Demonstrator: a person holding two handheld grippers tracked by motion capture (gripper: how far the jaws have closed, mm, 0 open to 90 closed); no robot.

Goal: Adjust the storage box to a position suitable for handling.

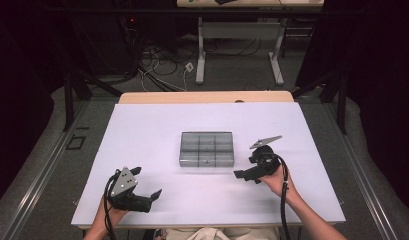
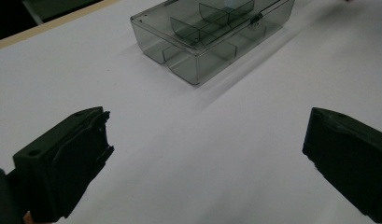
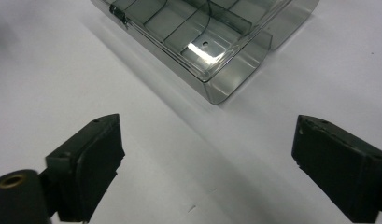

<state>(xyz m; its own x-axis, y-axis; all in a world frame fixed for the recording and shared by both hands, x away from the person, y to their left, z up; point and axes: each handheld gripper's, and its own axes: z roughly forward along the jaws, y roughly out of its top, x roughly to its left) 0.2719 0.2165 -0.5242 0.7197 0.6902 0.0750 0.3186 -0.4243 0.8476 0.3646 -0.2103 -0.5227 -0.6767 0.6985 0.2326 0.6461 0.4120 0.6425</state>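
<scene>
Table [image 1: 157, 125] bare between divided box [image 1: 206, 148] and both tongs

box [image 1: 207, 148] between both claws

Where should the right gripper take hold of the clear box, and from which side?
Probably at the near right corner of the box, coming in from the right, where the right gripper already sits with jaws open and empty. The box lies flat and closed, its latch on the front wall, so the jaws would best straddle the lid and base at that low edge.
</scene>
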